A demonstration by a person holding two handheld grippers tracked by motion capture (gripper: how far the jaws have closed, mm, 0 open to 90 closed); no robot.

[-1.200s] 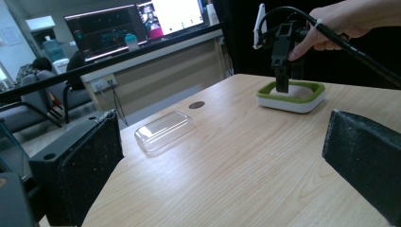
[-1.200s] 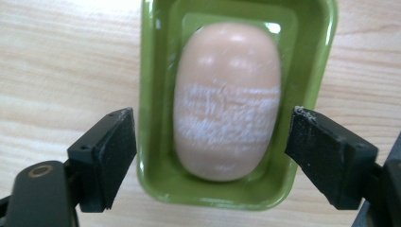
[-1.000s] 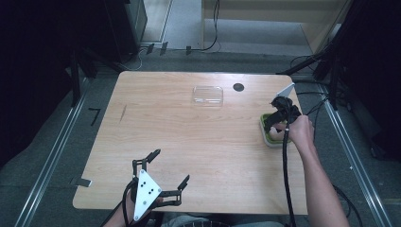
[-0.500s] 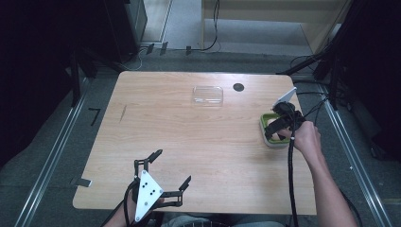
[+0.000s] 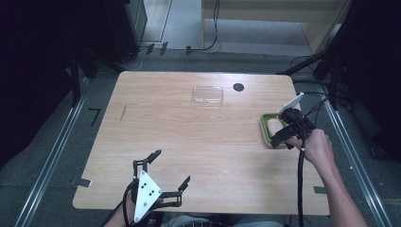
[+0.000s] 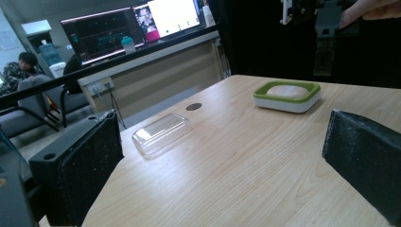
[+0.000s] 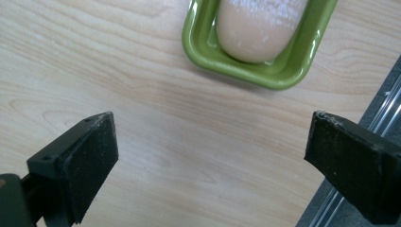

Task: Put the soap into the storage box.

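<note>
Two wide-spread hand-held grippers, left [image 5: 163, 172] near the front edge, right [image 7: 213, 161] beside the green dish [image 7: 265, 52], perhaps soap-filled.

The surface [image 5: 189, 142] is pale wood with a matt grain. Just beyond the right hand-held gripper [image 7: 208, 156], whose black pads [image 7: 92, 163] look rough and matt, sits a glossy green dish [image 7: 203, 52] holding a smooth, pale bar [image 7: 257, 28]. Farther off lies a clear, glossy plastic lid [image 6: 161, 133].
</note>
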